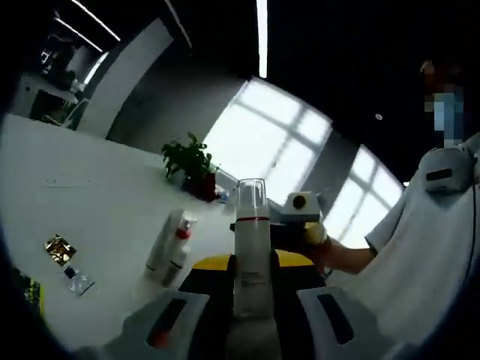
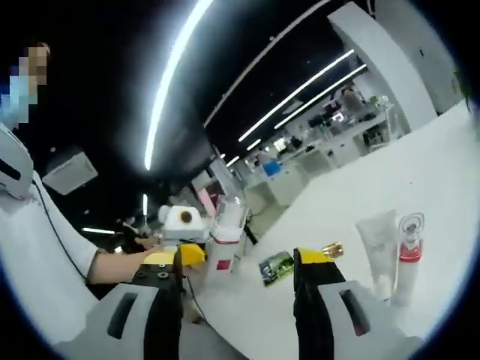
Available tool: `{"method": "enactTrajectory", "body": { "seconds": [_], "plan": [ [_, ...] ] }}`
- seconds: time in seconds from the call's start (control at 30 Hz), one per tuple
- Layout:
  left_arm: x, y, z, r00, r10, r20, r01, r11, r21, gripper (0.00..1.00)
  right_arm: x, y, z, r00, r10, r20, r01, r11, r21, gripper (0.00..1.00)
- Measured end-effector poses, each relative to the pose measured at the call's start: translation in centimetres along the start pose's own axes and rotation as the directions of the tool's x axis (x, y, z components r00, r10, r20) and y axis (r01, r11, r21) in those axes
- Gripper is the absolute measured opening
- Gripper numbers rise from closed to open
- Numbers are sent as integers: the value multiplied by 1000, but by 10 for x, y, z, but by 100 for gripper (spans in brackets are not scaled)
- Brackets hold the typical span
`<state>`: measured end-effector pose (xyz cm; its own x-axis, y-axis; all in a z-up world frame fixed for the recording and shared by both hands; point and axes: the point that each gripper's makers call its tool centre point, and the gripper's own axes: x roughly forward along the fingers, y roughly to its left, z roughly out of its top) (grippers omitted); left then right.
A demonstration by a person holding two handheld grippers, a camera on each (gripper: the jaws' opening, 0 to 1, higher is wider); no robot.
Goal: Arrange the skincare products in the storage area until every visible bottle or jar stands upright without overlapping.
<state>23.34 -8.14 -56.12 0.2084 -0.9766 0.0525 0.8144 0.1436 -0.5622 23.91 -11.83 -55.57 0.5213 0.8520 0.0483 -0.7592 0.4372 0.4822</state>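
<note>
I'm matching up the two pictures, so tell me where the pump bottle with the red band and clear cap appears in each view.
Left gripper view: the pump bottle stands at centre bottom, between that gripper's own jaws, clear cap up.
Right gripper view: the same bottle is left of centre, gripped by the yellow-tipped left gripper coming in from the left.
Shared landmark: the white tube lying on the white table.

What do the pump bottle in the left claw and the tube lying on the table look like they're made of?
Pump bottle: seemingly glossy white plastic, with a red band and a see-through cap, likely clear plastic, since the bright window shows through it. It sits between the left claw's jaws.
Tube on the table: smooth white, probably soft plastic; too small to be sure.
</note>
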Motion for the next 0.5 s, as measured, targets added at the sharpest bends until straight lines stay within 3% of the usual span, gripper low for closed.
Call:
{"method": "enactTrajectory", "body": {
  "seconds": [0.13, 0.2, 0.5],
  "plan": [
    [9, -22, 9, 994, -81, 69, 84, 996, -33, 24, 6, 25, 13, 994, 109, 29, -109, 994, 16, 46],
    [13, -28, 10, 991, -106, 77, 109, 993, -47, 24, 7, 31, 18, 987, 154, 46, -156, 987, 43, 42],
    [34, -37, 1, 990, -111, 92, 120, 988, -101, 24, -1, 35, 35, 966, 242, 89, -254, 953, 162, 21]
  ]
}}
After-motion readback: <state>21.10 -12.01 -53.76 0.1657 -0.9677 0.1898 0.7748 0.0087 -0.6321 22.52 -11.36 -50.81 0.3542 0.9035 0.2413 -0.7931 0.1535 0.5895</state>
